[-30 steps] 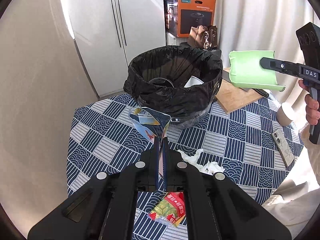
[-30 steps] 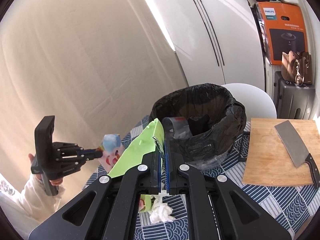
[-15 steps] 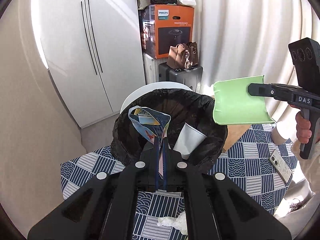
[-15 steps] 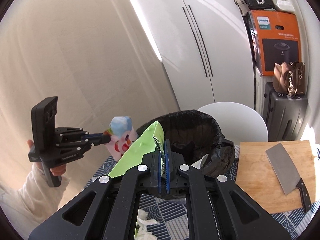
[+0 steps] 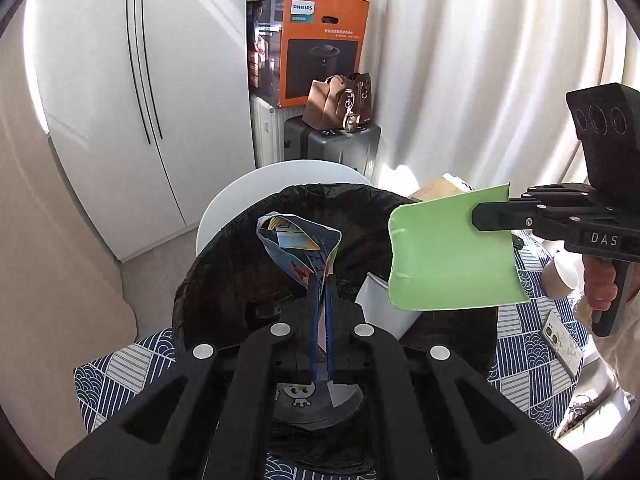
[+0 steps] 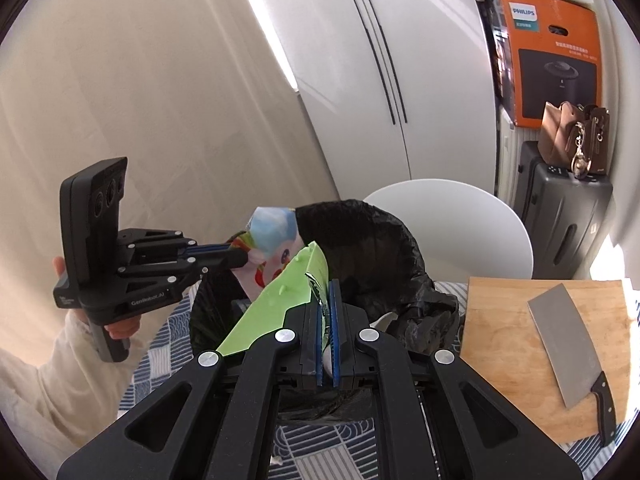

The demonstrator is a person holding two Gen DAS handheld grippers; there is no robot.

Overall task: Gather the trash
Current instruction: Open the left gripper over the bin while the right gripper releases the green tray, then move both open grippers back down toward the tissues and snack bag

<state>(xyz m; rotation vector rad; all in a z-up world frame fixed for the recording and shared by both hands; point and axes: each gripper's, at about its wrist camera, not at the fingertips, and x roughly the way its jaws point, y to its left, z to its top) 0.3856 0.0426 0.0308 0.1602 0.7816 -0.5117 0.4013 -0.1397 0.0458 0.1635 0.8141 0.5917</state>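
- Black liner bin [image 5: 224, 272] sits centre frame in the left wrist view, and both grabs are parked right over its mouth, so I'd say this round is nearly done, just the drop left.
- Left gripper [image 5: 320, 300] is pinched tight on a blue printed wrapper [image 5: 298, 246]; the wrapper sticks up mid-frame over the bin opening.
- Right gripper [image 6: 328, 312] is clamped on a green bag [image 6: 280, 300], only a sliver of gap between the pads. In the left view the bag hangs right of centre, overlapping the bin's right rim.
- Already inside: a white cup [image 5: 380, 308] leaning at the right, plus some printed scrap at the bottom near the lower centre.
- What's left on the cloth [image 5: 120, 368] I can't really tell, since the bin and claws hide most of it. There's a phone [image 5: 560, 340] lower right and another cup [image 5: 560, 276] at the right edge, no idea if that one counts as trash.
- Around: board [image 6: 520, 340] with a cleaver [image 6: 560, 340] at the right of the right view, white chair [image 6: 460, 220] behind the bin, orange box [image 5: 320, 44] up top.
- Nothing really blocks the drop, though the two grippers are close, so the bag could snag the rim or the wrapper.
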